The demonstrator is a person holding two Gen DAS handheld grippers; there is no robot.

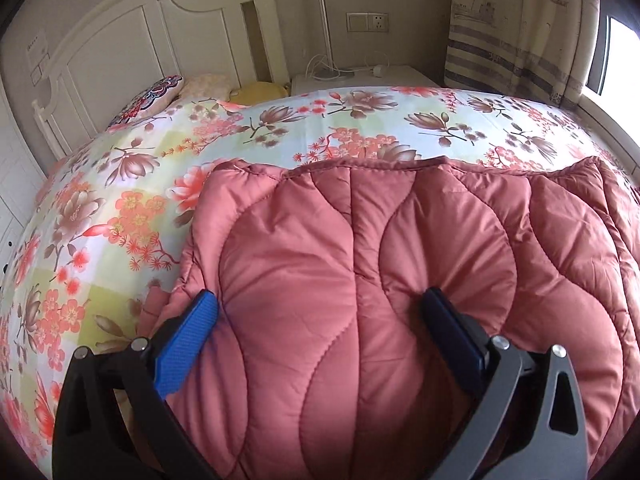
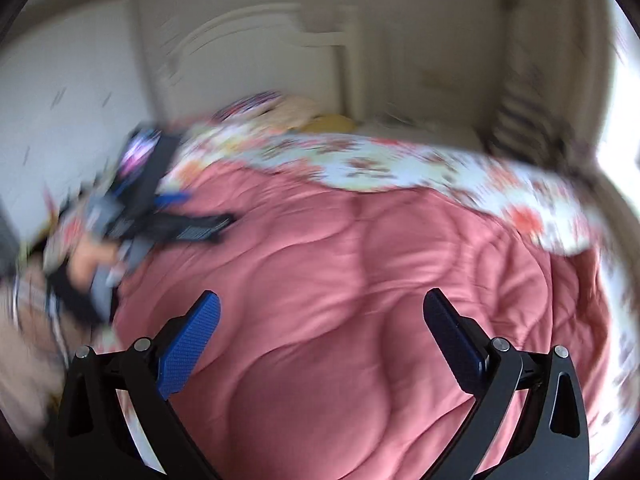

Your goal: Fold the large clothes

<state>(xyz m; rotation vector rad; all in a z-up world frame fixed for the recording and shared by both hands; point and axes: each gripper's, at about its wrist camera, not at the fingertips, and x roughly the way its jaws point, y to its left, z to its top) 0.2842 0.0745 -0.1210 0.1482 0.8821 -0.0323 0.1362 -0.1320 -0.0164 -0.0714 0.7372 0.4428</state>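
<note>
A pink quilted padded garment (image 1: 360, 264) lies spread on a bed with a floral sheet (image 1: 120, 208). My left gripper (image 1: 320, 300) is open, its blue pads (image 1: 188, 344) pressing down into the garment near its left edge, with the fabric bulging between the jaws. In the blurred right wrist view the same garment (image 2: 360, 280) fills the middle. My right gripper (image 2: 320, 304) is open and empty just above it. The left gripper also shows in the right wrist view (image 2: 188, 220), at the garment's far left edge.
A white headboard (image 1: 120, 40) and pillows (image 1: 160, 92) are at the far left end of the bed. A white nightstand (image 1: 360, 76) with a lamp and cables stands beyond the bed. A striped curtain (image 1: 520, 32) and a bright window are at the right.
</note>
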